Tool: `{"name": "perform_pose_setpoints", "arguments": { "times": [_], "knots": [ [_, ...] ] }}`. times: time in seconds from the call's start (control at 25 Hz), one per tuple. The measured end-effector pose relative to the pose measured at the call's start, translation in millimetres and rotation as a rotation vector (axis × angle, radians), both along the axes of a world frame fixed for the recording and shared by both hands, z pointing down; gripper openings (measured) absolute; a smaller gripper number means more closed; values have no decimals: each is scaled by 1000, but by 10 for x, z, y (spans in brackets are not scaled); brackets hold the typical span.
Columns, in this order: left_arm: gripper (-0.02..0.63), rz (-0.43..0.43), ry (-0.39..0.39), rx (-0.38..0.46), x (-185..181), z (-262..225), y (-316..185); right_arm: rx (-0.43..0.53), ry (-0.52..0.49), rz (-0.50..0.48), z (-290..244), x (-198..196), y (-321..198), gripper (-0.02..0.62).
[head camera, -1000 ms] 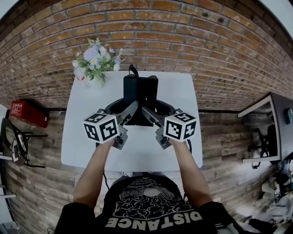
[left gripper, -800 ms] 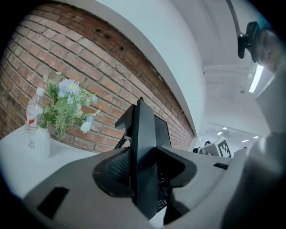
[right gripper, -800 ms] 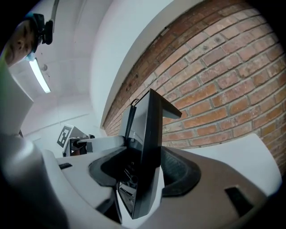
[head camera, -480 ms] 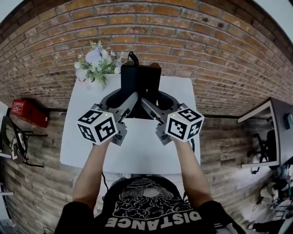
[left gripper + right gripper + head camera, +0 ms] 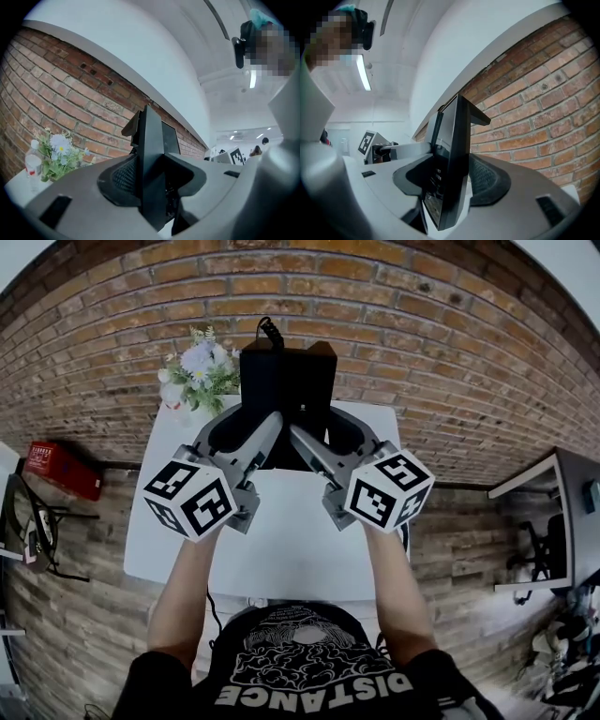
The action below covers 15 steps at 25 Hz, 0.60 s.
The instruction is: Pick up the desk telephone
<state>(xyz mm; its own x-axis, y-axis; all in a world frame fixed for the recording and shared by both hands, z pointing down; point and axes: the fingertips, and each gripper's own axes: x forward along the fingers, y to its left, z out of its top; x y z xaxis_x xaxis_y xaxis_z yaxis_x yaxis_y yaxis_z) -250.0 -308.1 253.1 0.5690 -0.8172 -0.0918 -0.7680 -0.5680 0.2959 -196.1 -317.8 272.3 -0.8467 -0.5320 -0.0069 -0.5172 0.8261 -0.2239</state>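
Observation:
The black desk telephone [image 5: 286, 390] hangs above the white table [image 5: 281, 549], gripped from both sides. My left gripper [image 5: 242, 434] is shut on its left edge, and my right gripper [image 5: 330, 435] is shut on its right edge. In the left gripper view the telephone [image 5: 152, 140] stands edge-on between the jaws of the left gripper [image 5: 154, 180], against a meshed pad. In the right gripper view the telephone [image 5: 457, 154] is likewise clamped in the right gripper [image 5: 450, 187]. A coiled cord [image 5: 272, 331] sticks up from the telephone's top.
A vase of flowers [image 5: 199, 371] stands at the table's far left corner, close to the telephone's left side. A brick wall rises behind the table. On the floor at the left lies a red box [image 5: 56, 470], and another desk [image 5: 553, 502] stands at the right.
Both grippers have risen together with the telephone held between them. It now sits higher in the head view, well off the table top and in front of the brick wall.

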Motion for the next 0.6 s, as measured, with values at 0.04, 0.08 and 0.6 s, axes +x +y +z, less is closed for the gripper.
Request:
{"name": "perform_pose_setpoints", "arguments": {
  "times": [0.04, 0.08, 0.6],
  "knots": [
    [169, -2, 0, 10, 2, -44, 4, 10, -3, -1, -42, 2, 2, 235],
    [169, -5, -3, 20, 5, -81, 8, 18, -6, -2, -76, 5, 3, 235],
    [169, -10, 1, 18, 9, -87, 4, 21, -5, -3, -86, 9, 1, 235]
  ]
}}
